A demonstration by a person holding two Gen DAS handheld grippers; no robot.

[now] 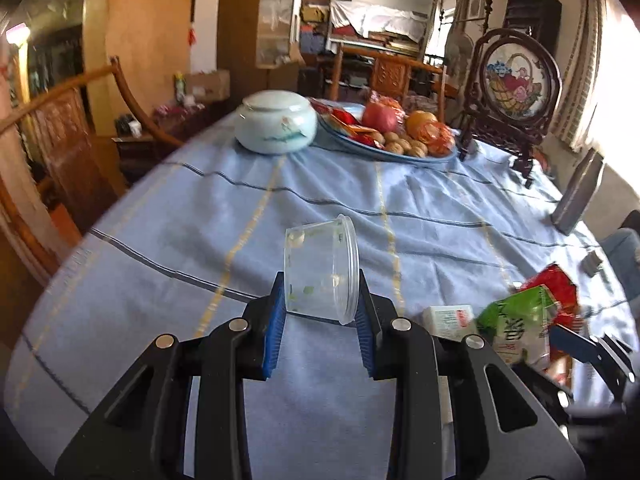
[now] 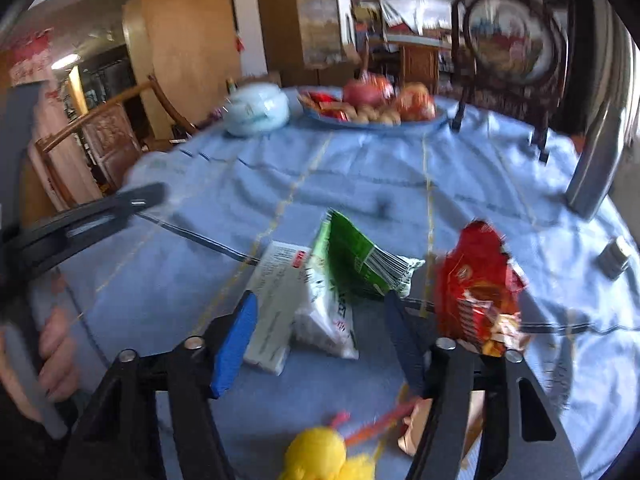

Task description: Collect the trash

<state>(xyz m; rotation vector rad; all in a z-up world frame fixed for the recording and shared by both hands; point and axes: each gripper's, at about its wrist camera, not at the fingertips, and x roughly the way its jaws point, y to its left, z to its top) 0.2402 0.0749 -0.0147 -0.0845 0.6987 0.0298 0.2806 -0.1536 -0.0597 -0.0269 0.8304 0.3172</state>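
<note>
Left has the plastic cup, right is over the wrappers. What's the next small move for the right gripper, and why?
Probably close the right gripper on the green-and-white packet. That packet and the white box already sit between its open pads, untouched, while the left gripper is busy clamping the clear cup.

Table under blue striped cloth (image 1: 304, 200): lidded ceramic jar (image 1: 276, 122), fruit platter (image 1: 384, 136), framed embroidery stand (image 1: 516, 92), white carton (image 2: 276, 300), green wrapper (image 2: 360, 264), red wrapper (image 2: 476, 284).
</note>
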